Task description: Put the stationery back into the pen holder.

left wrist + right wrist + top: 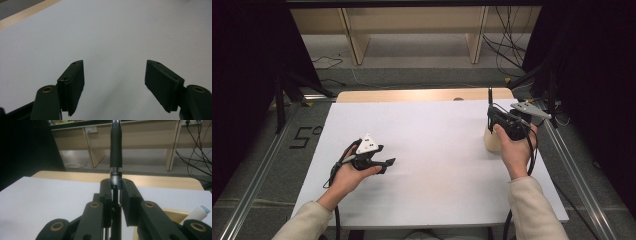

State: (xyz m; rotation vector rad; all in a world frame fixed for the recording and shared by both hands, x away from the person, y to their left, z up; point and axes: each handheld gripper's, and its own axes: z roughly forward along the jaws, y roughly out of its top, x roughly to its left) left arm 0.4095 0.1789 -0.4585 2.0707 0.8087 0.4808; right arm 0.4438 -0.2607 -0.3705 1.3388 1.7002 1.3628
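The right tool [116, 195] clenched a black pen [116, 152] upright above a beige holder [492, 141] near the worktop's [432, 150] right edge. Its own view alone showed a white tube [197, 214] in that holder. The left tool [115, 82] hovered released over bare white worktop. Wooden shelving [412, 30] and cables [507, 45] lay beyond.

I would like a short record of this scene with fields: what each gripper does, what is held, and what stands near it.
left gripper: open, nothing between its jaws, low over the white table sheet
right gripper: shut on the black pen with a silver band, which stands upright
holder: light wooden pen holder, just below the right gripper
other content: a white cylinder with a pale blue end leans in the holder
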